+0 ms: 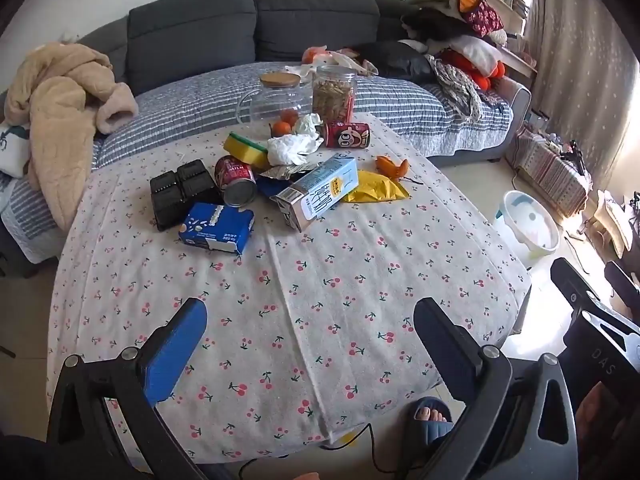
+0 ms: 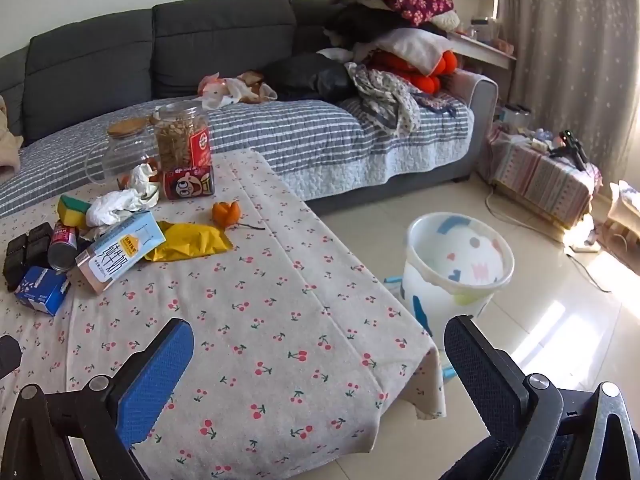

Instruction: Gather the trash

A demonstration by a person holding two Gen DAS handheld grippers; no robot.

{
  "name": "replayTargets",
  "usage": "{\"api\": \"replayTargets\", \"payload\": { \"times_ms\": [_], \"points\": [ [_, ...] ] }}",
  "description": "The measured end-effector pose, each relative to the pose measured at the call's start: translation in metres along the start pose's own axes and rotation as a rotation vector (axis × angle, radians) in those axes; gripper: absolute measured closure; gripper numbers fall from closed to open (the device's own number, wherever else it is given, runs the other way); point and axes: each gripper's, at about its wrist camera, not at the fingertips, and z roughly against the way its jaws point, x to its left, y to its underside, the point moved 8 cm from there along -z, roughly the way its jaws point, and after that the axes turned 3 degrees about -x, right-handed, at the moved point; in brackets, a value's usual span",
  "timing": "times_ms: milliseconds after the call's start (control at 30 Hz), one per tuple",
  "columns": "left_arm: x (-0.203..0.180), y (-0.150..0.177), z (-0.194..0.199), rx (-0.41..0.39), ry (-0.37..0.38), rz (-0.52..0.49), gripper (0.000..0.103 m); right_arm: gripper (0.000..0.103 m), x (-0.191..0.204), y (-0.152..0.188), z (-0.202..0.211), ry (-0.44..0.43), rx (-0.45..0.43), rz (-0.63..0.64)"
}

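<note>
Crumpled white tissue [image 1: 294, 148] amid cans and cartons (milk carton [image 1: 320, 192] on its side), both claws wide, empty.

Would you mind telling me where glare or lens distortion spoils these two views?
Left wrist view: fisheye bows the table edges, dark vignette fills the corners, and sunlight washes out the right side. Right wrist view: sun glare on the floor beyond the bin; the table clutter is sharp.
</note>
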Motion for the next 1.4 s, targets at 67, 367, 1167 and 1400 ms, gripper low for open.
{"api": "replayTargets", "payload": {
  "times_ms": [67, 367, 1167, 1400],
  "points": [
    [0.0012, -0.0004, 0.0002, -0.003, 0.001, -0.001, 0.000, 0.000, 0.0020, 0.0000, -0.0007, 0.001, -0.002, 0.001],
    [0.0050, 0.0005, -0.0006, 0.000, -0.005, 0.006, 0.000, 0.000, 0.0034, 0.0003, -0.0014, -0.006, -0.004, 0.004],
    [0.0010, 0.0009, -0.0004, 0.003, 0.013, 0.009, 0.000, 0.000, 0.0012, -0.0003, 0.0005, 0.005, -0.019, 0.004],
    [0.0009, 0.0002, 0.0009, 0.001, 0.014, 0.010, 0.000, 0.000, -0.0001, -0.0011, 0.0011, 0.006, -0.019, 0.006]
  ]
}}
